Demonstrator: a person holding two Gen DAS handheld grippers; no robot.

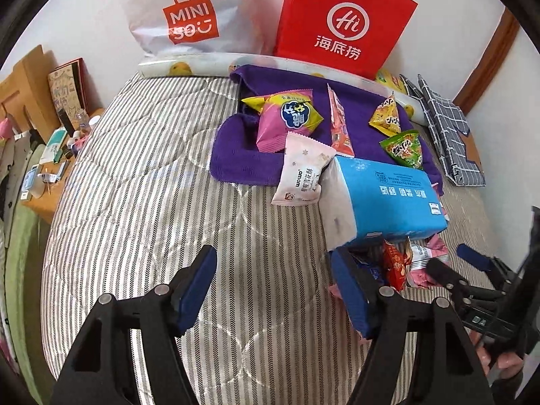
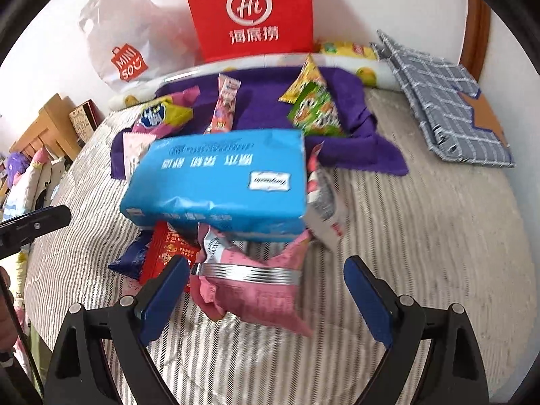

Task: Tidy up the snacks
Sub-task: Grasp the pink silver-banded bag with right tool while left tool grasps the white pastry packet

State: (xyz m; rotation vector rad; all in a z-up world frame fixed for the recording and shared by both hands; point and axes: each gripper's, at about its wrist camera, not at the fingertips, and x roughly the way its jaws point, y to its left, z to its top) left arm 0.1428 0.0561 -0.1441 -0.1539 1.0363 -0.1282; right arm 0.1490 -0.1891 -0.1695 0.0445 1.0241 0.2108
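A blue tissue pack (image 1: pixel 388 199) lies on the striped mattress over a heap of snack packets. In front of it my left gripper (image 1: pixel 275 290) is open over bare mattress, its right finger beside a dark blue packet (image 1: pixel 374 271) and a red packet (image 1: pixel 395 263). My right gripper (image 2: pixel 266 300) is open around a pink packet (image 2: pixel 253 293); its left pad is near the packet's edge and its right pad is clear of it. More snacks lie on a purple towel (image 1: pixel 236 155): a pink-and-yellow bag (image 1: pixel 287 118), a white-pink packet (image 1: pixel 300 175), a green packet (image 1: pixel 405 148).
A red paper bag (image 1: pixel 344 20) and a white shopping bag (image 1: pixel 189 17) lean on the wall behind the bed. A folded checked fabric box (image 2: pixel 445 104) lies at the right. A cluttered wooden desk (image 1: pixel 44 175) stands left of the bed.
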